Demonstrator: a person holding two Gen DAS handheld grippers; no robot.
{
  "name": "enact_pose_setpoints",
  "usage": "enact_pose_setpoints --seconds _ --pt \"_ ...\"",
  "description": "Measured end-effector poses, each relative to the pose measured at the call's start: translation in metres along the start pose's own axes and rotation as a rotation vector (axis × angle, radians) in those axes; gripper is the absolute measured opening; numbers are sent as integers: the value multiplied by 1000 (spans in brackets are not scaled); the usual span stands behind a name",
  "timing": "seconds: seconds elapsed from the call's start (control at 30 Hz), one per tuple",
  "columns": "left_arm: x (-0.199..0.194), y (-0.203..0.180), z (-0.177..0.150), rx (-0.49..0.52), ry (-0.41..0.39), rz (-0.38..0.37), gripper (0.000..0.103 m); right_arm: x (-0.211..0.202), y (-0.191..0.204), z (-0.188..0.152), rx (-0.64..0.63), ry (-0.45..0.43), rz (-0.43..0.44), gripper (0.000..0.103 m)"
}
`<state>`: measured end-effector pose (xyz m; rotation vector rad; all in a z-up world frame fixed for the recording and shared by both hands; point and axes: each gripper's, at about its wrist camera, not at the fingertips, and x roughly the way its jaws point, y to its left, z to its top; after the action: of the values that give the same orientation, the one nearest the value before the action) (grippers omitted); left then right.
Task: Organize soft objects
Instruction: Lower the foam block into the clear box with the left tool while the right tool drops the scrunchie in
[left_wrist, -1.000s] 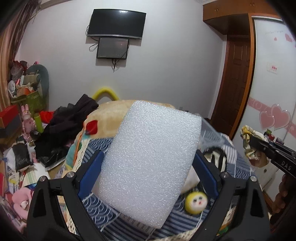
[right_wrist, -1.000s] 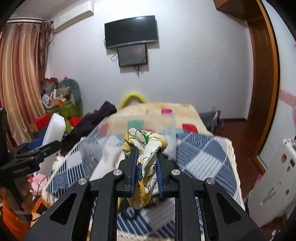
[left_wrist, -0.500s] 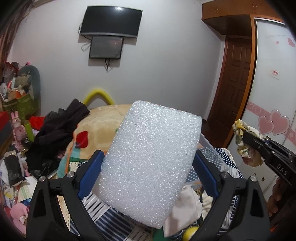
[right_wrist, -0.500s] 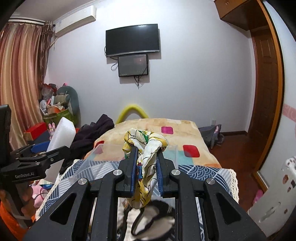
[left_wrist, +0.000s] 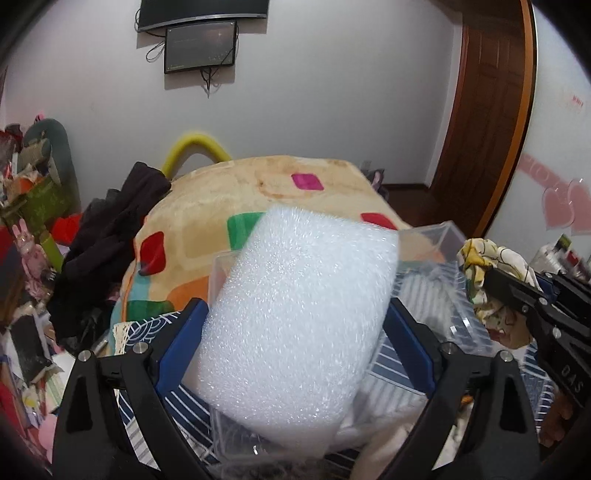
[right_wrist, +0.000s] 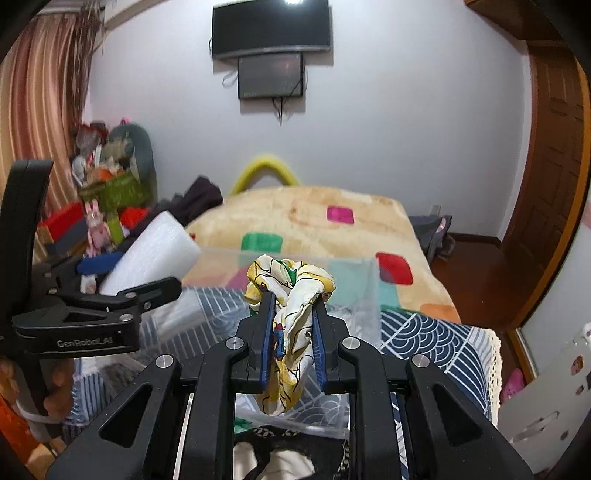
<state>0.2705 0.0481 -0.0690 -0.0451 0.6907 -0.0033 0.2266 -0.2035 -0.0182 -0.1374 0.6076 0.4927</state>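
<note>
My left gripper (left_wrist: 295, 314) is shut on a white foam block (left_wrist: 295, 317), held tilted above a clear plastic box (left_wrist: 443, 240). The block also shows in the right wrist view (right_wrist: 151, 258), left of my right gripper. My right gripper (right_wrist: 291, 299) is shut on a yellow and white patterned cloth (right_wrist: 291, 317), held above the same clear box (right_wrist: 354, 280). That cloth shows in the left wrist view (left_wrist: 487, 266), at the right. Soft fabric items lie in the box bottom (right_wrist: 273, 458).
The box sits on a blue patterned cover (right_wrist: 436, 339) on a bed with a beige blanket with coloured squares (left_wrist: 258, 192). Dark clothes (left_wrist: 110, 229) and cluttered toys (right_wrist: 107, 192) are at the left. A wooden door (left_wrist: 480, 110) is at the right.
Both grippers have moved forward and lower over the clear box, each with its load still held. The foam block is more tilted and the box walls now appear around it.
</note>
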Motion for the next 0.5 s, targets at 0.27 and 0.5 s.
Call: enact_pose_setpoints --seconds 0.27,0.5 --pt "23 -16 -7 75 53 15 95 31 2 -10 -60 132 -1 17" --pt "38 -12 -13 47 120 0 95 35 2 -14 -89 170 -7 23"
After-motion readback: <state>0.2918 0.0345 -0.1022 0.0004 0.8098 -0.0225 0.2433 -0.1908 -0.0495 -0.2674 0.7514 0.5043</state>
